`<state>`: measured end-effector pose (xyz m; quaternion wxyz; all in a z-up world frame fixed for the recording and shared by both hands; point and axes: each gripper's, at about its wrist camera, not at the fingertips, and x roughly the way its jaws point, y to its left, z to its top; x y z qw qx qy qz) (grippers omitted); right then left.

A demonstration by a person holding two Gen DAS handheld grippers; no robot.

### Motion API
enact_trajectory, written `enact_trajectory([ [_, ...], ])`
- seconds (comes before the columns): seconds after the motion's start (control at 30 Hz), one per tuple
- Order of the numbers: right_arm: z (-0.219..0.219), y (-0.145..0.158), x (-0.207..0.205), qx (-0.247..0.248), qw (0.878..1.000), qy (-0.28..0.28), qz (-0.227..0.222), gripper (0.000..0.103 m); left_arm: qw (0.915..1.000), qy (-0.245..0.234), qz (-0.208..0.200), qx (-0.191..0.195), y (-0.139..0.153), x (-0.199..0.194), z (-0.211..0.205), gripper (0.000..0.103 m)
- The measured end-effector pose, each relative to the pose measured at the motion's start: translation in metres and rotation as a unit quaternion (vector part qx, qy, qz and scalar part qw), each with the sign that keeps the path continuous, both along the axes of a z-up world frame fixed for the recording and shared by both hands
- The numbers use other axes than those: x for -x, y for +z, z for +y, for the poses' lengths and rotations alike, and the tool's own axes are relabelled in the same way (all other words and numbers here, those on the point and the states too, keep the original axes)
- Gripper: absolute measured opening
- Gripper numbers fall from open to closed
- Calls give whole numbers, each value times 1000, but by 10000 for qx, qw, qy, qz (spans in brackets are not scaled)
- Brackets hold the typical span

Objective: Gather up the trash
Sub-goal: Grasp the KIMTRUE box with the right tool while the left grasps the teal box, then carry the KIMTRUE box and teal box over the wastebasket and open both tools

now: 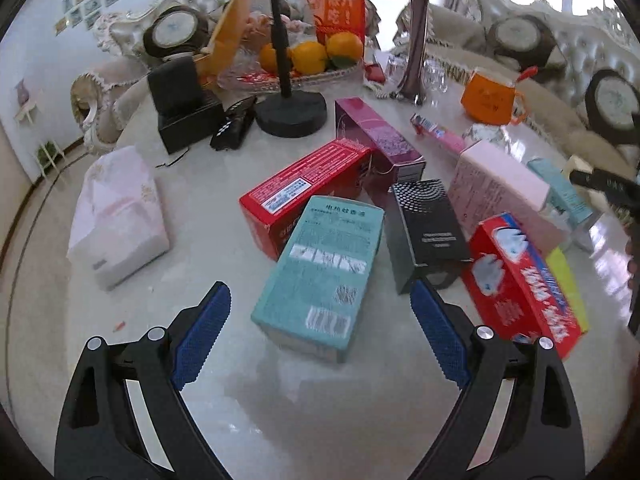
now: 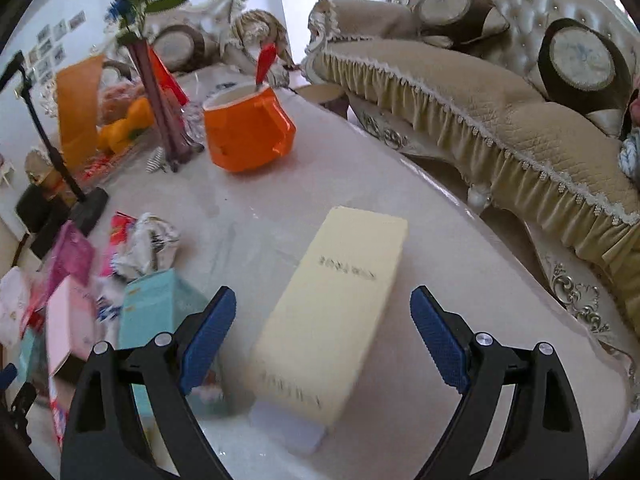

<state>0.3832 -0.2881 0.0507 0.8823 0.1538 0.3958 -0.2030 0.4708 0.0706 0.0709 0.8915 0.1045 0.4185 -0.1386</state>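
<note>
Nearest, left gripper (image 1: 320, 308) with jaws spread wide, gripping nothing, above the pale bench (image 1: 224, 396). Just ahead between the blue pads, a teal box (image 1: 324, 272) lying flat, Chinese heading and a barcode on top, print too small to read. Beyond it, touching, a red box (image 1: 304, 188) with a blue-and-white label, a black box (image 1: 428, 224), a magenta box (image 1: 376, 136), a pink box (image 1: 496, 192). To the right, a red-and-yellow box (image 1: 520, 280), lettering blurred. Further back, oranges (image 1: 316, 54) in a tray before a red bag with white Chinese characters.

Likewise right gripper (image 2: 322, 332), jaws wide apart and empty, over a cream box (image 2: 340, 304) lying flat, dark print illegible. Beyond, crumpled wrapper (image 2: 148, 244), then an orange mug (image 2: 244, 132).
</note>
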Motion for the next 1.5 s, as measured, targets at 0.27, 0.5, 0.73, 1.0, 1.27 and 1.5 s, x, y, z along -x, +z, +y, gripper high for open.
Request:
enact_trajectory([
  [0.27, -9, -13, -14, -34, 9991, 199, 370, 83, 9987, -130, 96, -478, -17, -14, -12, 86],
  [0.5, -7, -10, 2, -374, 9965, 703, 236, 48, 9982, 381, 447, -83, -23, -5, 0, 48],
  [0.73, -5, 7, 45, -829, 9905, 1058, -272, 46, 9954, 763, 250, 519, -2, 44, 24, 48],
  [1.0, 13, 44, 139, -1475, 9612, 2115, -977, 47, 9919, 673, -267, 1042, 40, 165, 32, 48],
  [1.27, 58, 38, 291, -1765, 9186, 3464, -710, 47, 9905, -264, 23, 1350, 23, 363, 0, 48],
  [1.5, 95, -21, 361, -2150, 8908, 3950, 654, 47, 9776, -614, 1676, 1112, -69, 441, -34, 48],
])
